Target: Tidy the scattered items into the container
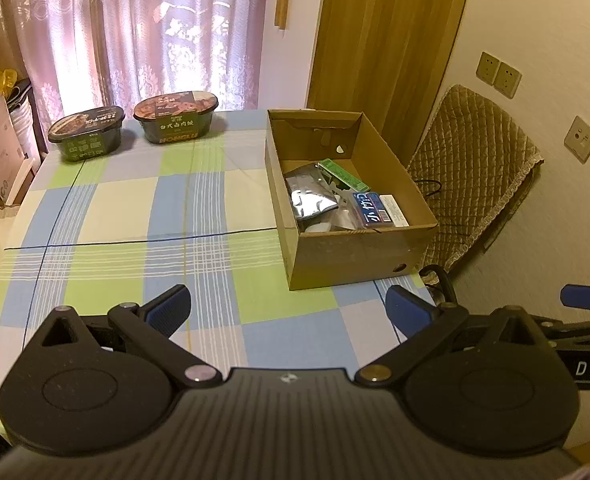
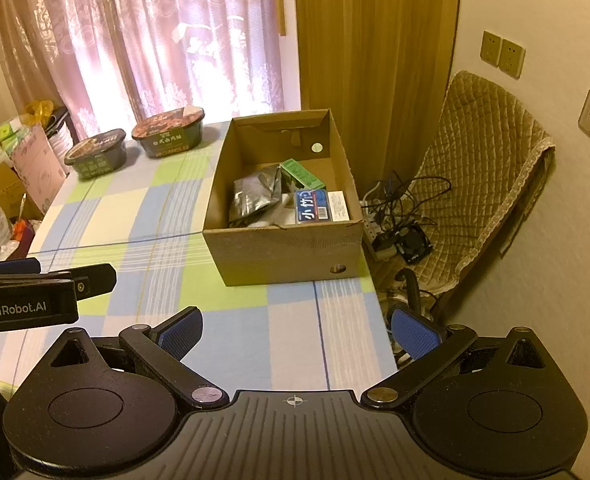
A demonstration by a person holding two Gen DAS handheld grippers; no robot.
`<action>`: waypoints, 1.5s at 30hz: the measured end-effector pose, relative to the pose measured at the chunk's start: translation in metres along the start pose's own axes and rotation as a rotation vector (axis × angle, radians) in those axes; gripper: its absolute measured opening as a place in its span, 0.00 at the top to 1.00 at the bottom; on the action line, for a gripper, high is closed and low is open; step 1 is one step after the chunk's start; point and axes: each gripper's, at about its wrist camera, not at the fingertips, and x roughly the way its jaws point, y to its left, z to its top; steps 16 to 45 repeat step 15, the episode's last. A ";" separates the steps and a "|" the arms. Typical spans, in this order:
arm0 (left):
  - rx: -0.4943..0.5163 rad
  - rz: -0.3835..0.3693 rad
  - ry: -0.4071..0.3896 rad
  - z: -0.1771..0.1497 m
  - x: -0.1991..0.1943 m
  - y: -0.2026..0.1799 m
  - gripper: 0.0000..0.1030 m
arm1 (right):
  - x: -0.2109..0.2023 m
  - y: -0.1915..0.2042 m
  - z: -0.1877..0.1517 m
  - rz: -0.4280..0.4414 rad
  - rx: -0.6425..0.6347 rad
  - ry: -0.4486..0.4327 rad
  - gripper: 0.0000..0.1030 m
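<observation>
Only right wrist cam shows cable tangle (image 2: 395, 216) on floor by chair (image 2: 483, 176); cardboard box (image 1: 359, 256) sits on table's right side w/ silver pouch (image 1: 309, 196), green & blue packs inside; two noodle bowls (image 1: 87, 132) at far edge; left gripper (image 1: 289, 312) & right gripper (image 2: 297, 336) both spread wide, empty

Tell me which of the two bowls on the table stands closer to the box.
The oval bowl with the brown lid is closer to the box. The other bowl, squarer in shape, sits further left, near the table's edge.
</observation>
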 end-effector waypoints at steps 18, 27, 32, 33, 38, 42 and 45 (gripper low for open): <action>-0.005 -0.006 -0.011 -0.002 0.003 0.001 0.01 | 0.004 0.000 -0.005 0.005 0.005 0.008 0.00; -0.005 -0.006 -0.011 -0.002 0.003 0.001 0.01 | 0.004 0.000 -0.005 0.005 0.005 0.008 0.00; -0.005 -0.006 -0.011 -0.002 0.003 0.001 0.01 | 0.004 0.000 -0.005 0.005 0.005 0.008 0.00; -0.005 -0.006 -0.011 -0.002 0.003 0.001 0.01 | 0.004 0.000 -0.005 0.005 0.005 0.008 0.00; -0.005 -0.006 -0.011 -0.002 0.003 0.001 0.01 | 0.004 0.000 -0.005 0.005 0.005 0.008 0.00; -0.005 -0.006 -0.011 -0.002 0.003 0.001 0.01 | 0.004 0.000 -0.005 0.005 0.005 0.008 0.00; -0.005 -0.006 -0.011 -0.002 0.003 0.001 0.01 | 0.004 0.000 -0.005 0.005 0.005 0.008 0.00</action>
